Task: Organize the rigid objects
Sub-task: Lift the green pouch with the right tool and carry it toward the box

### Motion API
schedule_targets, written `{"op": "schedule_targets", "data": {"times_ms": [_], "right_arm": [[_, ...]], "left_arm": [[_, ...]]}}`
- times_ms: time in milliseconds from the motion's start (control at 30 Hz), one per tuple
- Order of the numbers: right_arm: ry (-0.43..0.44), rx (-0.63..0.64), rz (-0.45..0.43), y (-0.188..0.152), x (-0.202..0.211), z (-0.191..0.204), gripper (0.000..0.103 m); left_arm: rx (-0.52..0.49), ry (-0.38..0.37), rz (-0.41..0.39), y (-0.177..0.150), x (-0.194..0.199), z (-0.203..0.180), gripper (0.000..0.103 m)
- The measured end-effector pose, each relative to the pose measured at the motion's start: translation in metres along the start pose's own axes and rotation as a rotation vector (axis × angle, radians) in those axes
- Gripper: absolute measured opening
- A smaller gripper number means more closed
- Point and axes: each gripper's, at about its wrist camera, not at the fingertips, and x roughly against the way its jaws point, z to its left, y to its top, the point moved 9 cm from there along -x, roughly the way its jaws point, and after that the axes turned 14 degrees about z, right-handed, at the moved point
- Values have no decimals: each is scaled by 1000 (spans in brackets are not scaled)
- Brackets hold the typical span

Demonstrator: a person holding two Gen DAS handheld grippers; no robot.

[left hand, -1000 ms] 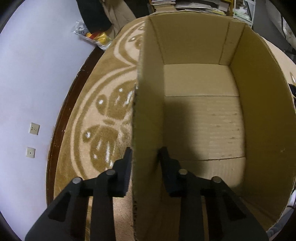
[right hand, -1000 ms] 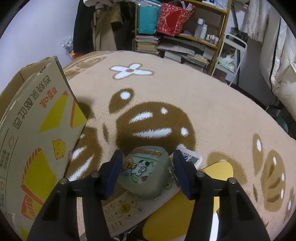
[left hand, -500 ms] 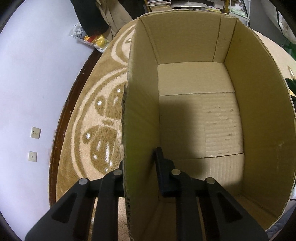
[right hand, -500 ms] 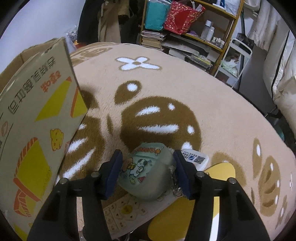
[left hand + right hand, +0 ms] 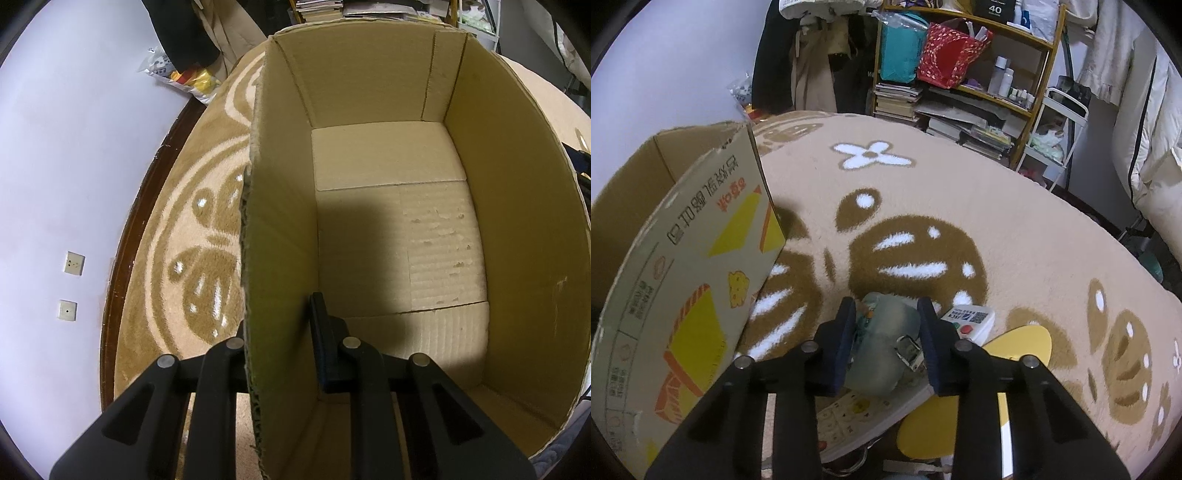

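The left gripper [image 5: 280,343] is clamped on the near wall of one cardboard box [image 5: 399,229]. The right gripper's [image 5: 886,343] jaws are closing on one pale green case [image 5: 882,347], tilted between its pads. Beneath it lie one remote [image 5: 857,417], one yellow disc [image 5: 1015,350] and, just right, one white device [image 5: 971,321].

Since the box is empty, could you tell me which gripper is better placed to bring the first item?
Right: the right gripper is closing around the green case; the left gripper is clamped on the box wall.
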Motion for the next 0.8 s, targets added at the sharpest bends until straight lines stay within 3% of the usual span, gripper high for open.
{"op": "schedule_targets", "data": {"times_ms": [267, 533, 800], "right_arm": [[70, -65, 1, 0, -1, -9, 34], [234, -229, 25, -5, -10, -33, 34], [246, -211, 40, -6, -16, -25, 35]], "left_arm": [[-4, 6, -3, -1, 1, -1, 18], [-4, 4, -4, -2, 1, -1, 18], [-3, 2, -1, -2, 0, 0, 18]]}}
